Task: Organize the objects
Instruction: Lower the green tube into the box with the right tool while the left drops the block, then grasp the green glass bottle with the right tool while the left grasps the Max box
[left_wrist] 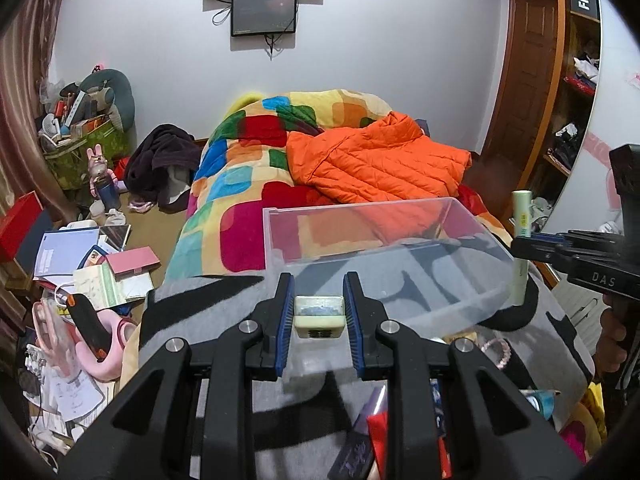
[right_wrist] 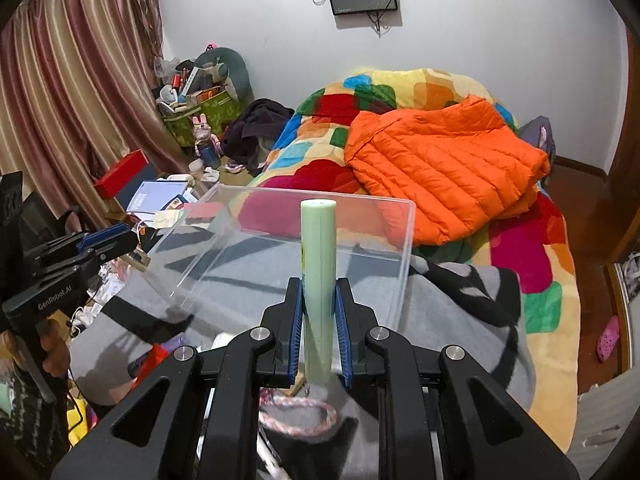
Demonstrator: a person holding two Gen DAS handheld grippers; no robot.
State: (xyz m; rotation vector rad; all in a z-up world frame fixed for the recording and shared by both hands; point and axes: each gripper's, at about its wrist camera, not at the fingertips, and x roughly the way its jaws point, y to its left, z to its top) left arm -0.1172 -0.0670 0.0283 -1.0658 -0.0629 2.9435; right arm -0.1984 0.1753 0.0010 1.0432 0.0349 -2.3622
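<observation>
Nearest the left wrist camera, the left gripper [left_wrist: 319,312] has its jaws clamped on a small cream case [left_wrist: 319,316], held just short of the near rim of the clear plastic bin [left_wrist: 472,300]. In the right wrist view, the right gripper [right_wrist: 319,332] has its jaws closed on a pale green tube [right_wrist: 318,280], which stands upright between the blue pads, its top rising in front of the bin's near wall. Below that gripper a braided cord [right_wrist: 298,416] lies on the grey and black blanket [right_wrist: 460,320], and a few small items sit on the blanket under the left gripper, too cut off to name.

The bin rests on the blanket just beyond both grippers and looks empty. Farther off lie a patchwork quilt [left_wrist: 240,184] and an orange puffer jacket [left_wrist: 376,160] on the bed, with floor clutter to the left and a screen [left_wrist: 264,14] on the far wall.

The step in hand appears to be carrying two picked items to the bin. Next, each gripper likely needs to move forward over the rim, lower inside, and release; the tall tube should be tilted or lowered well in so it does not tip out or catch the wall.
</observation>
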